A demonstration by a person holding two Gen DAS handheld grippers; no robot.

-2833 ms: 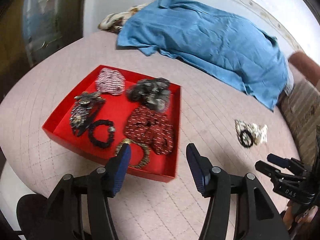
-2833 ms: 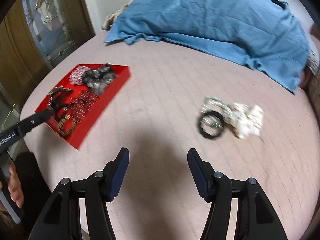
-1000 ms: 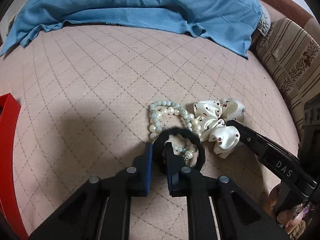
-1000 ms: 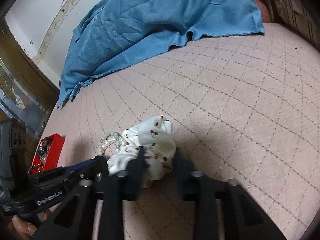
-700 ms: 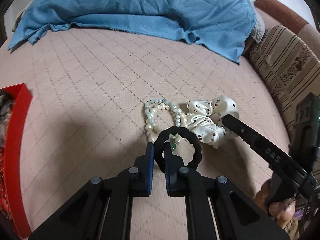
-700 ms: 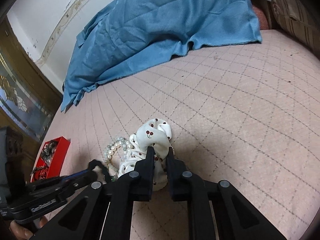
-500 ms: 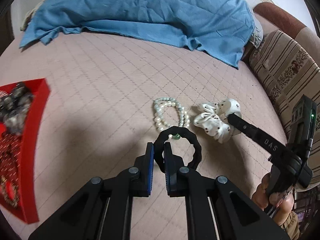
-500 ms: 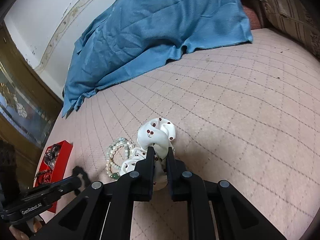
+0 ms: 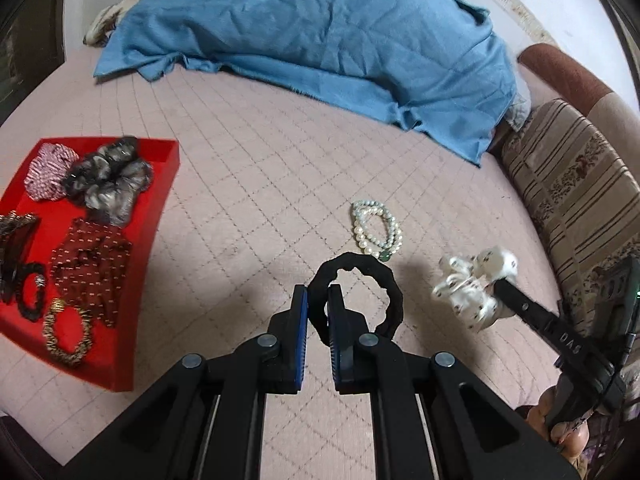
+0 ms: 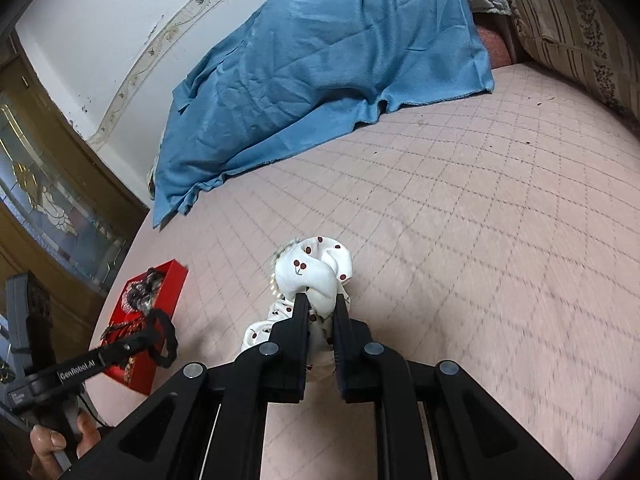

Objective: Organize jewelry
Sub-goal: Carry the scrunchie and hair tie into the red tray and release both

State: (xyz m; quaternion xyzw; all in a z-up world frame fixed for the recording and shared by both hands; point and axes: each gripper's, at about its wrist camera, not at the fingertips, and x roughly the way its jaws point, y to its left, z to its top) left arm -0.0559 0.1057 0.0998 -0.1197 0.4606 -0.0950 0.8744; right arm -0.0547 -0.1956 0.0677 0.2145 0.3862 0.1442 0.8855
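Item: black scrunchie [image 9: 356, 294], a soft, light, springy ring; likely safe to pinch anywhere on its band. Nipped at its left rim by the left gripper [image 9: 318, 312], jaws nearly closed on it, ring hanging open-faced above the pink quilt [image 9: 248, 184], no long axis

Item: white cherry-print scrunchie [image 10: 316, 276], limp bunched cloth, clamped by the right gripper [image 10: 322, 304], lifted

Item: pearl bracelet [image 9: 376, 230], loose on the quilt; beads probably slippery

Destination, by judgement: red tray [image 9: 160, 200], left side
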